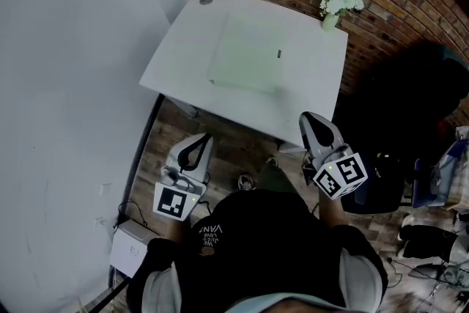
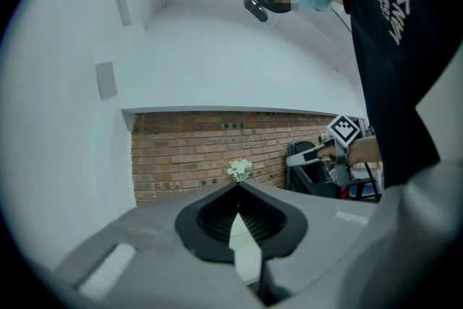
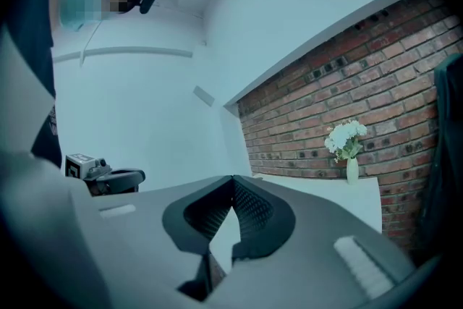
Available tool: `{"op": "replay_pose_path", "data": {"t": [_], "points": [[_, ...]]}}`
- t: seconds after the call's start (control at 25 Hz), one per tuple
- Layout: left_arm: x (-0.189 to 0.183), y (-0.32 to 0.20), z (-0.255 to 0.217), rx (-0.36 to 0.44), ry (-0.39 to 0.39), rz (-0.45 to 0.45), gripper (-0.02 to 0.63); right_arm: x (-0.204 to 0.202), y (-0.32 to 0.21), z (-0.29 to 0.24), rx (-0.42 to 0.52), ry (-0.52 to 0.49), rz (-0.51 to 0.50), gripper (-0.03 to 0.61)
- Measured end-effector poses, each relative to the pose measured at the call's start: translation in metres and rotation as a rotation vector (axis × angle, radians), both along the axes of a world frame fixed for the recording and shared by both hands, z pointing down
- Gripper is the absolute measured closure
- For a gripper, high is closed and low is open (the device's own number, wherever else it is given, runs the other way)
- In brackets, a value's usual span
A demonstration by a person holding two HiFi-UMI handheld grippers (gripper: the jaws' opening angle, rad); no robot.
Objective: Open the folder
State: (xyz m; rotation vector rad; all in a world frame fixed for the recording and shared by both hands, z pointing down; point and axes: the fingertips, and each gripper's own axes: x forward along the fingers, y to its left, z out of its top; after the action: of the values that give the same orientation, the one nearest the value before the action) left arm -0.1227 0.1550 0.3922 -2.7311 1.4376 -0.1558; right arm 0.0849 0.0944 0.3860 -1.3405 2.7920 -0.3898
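- We hold our left gripper (image 1: 198,143) and right gripper (image 1: 311,121) just short of the white table (image 1: 308,95), each with its jaws closed together on nothing.
- The pale green folder (image 1: 245,55) lies flat mid-table, apart from both.

Two hand-held grippers held level, side by side.
The left hand-held gripper (image 1: 198,145) and right hand-held gripper (image 1: 311,122) point forward, jaws together, nothing between them.
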Motion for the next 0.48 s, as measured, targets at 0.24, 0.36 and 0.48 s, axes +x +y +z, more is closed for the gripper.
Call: {"op": "replay_pose_path", "data": {"t": [0.24, 0.36, 0.48], "points": [[0.011, -0.023, 0.001, -0.004, -0.017, 0.016, 0.614, 0.007, -0.023, 0.006, -0.032, -0.024, 0.006, 0.578], [0.016, -0.036, 0.0, -0.007, -0.025, 0.02, 0.614, 0.009, -0.039, 0.004, -0.026, -0.028, -0.003, 0.578], [0.021, -0.051, 0.003, -0.011, -0.041, 0.008, 0.614, 0.012, -0.056, 0.003, -0.022, -0.031, -0.015, 0.578]]}}
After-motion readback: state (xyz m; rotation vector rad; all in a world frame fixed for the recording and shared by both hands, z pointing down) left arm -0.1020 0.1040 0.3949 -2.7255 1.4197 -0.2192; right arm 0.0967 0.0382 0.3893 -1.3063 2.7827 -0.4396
